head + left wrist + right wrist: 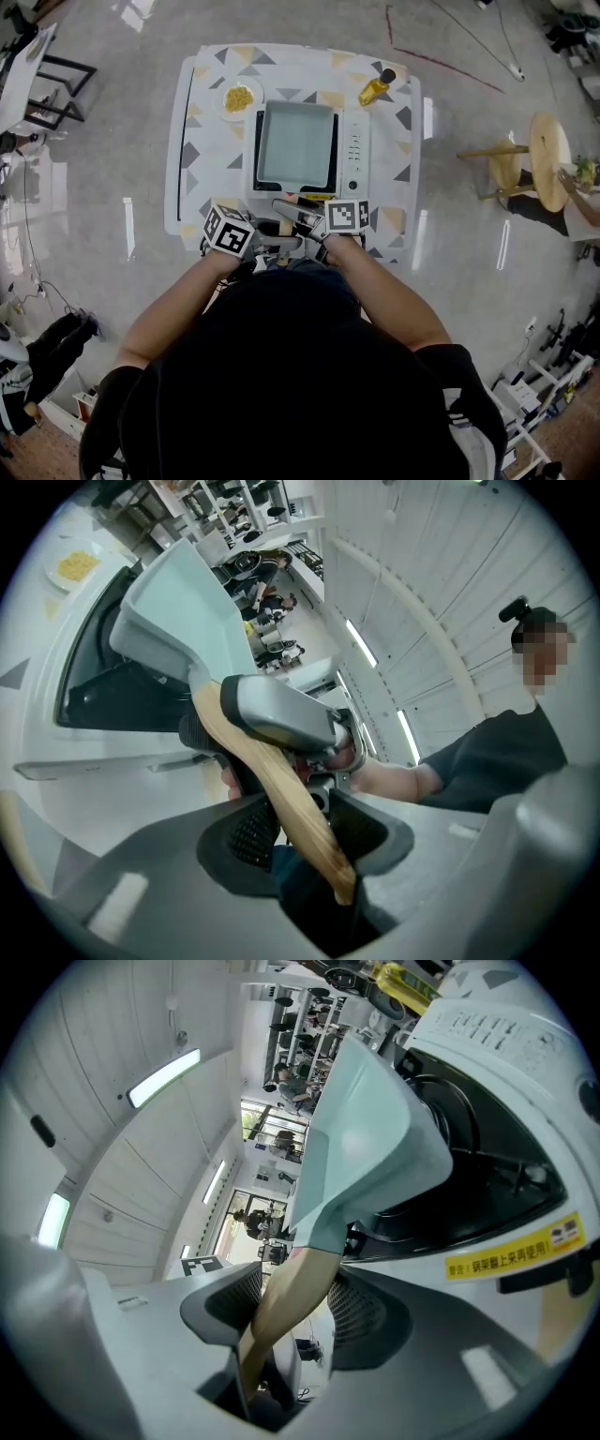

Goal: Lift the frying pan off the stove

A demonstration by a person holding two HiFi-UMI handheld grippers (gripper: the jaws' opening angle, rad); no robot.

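ITEM: frying pan (295, 143). Square, pale green, w/ wooden handle (272, 771). Sits over the induction stove (354, 150), straight ahead of both sets of fingertips. Handle runs back twd the person and in btwn the fingers.

- left gripper (300, 822): fingers pinching the handle near its free end, one ribbed pad on each side.
- right gripper (295, 1312): fingers set wide, closed on the same handle, pads on both sides. Grips further fwd than the left fingers, nearer the pan body.
- Beyond the fingertips, past the stove: plate (223, 89) w/ yellow food, oil bottle (375, 87). Both stand on the table (211, 112), well apart from the fingers.

STEP: grasp looks made w/ both grippers; lift is just at its start. Can't tell if the pan base has left the cooktop.

NEXT (est.): raise both grippers together, keeping them level. Pan body hangs well ahead of the fingers, so expect nose-down torque. Hold the pinch firm, no wrist roll, and clear the stove rim before any sideways move.
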